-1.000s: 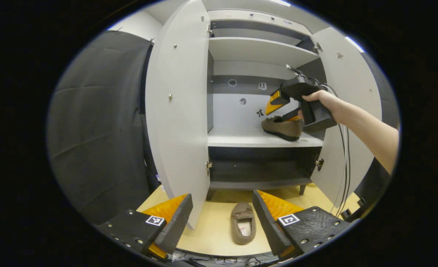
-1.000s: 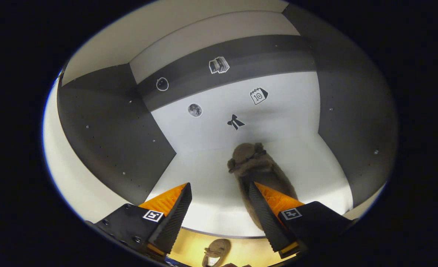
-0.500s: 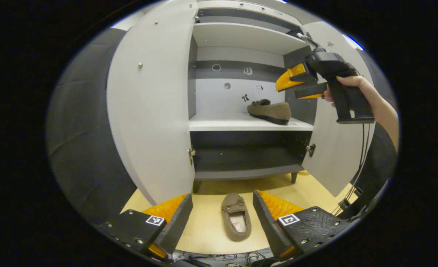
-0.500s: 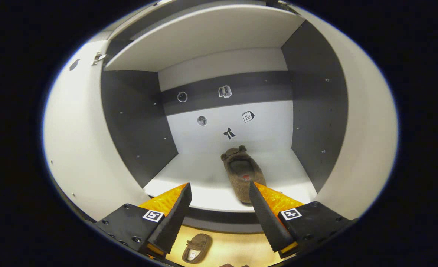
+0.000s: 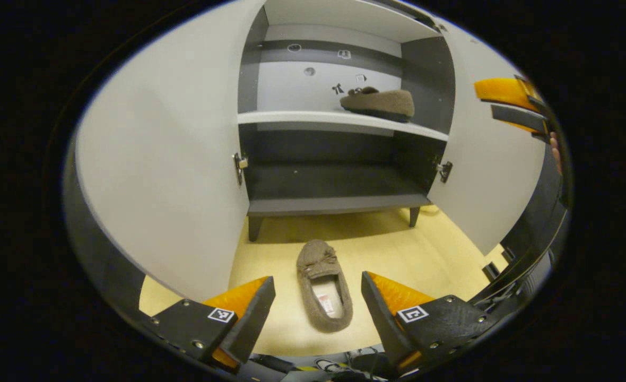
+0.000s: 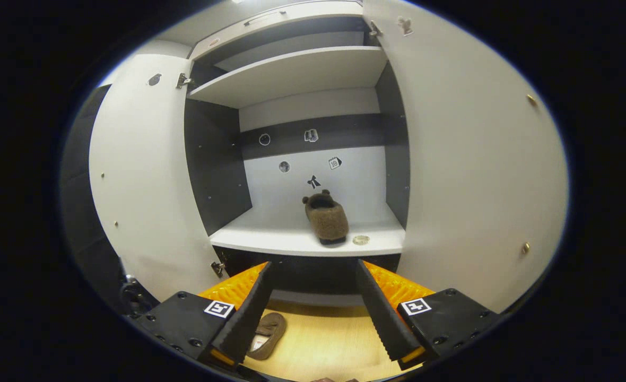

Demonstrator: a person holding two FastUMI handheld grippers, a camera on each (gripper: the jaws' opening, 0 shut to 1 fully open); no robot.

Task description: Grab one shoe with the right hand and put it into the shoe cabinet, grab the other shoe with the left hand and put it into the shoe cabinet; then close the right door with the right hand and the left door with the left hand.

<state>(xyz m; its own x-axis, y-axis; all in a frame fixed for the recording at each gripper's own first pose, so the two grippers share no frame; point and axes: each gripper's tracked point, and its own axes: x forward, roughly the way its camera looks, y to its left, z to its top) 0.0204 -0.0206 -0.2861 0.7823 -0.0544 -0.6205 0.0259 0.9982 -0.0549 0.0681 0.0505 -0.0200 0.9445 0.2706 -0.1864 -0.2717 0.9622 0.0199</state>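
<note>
Cabinet shelf [image 6: 270, 241], unlabelled brown shoe [image 6: 326, 218]

The floor shoe [image 6: 267, 335] is lying half hidden behind a finger [image 6: 244, 313] (right gripper view), its toe covered.

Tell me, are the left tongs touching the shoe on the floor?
Apart. The left gripper view shows the left tongs open, floor visible between each finger and the shoe.

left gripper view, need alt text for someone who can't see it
A brown slipper lies on the pale wooden floor between the left gripper's open jaws. Beyond it stands a shoe cabinet with both doors open and a second slipper on its white shelf.
</note>
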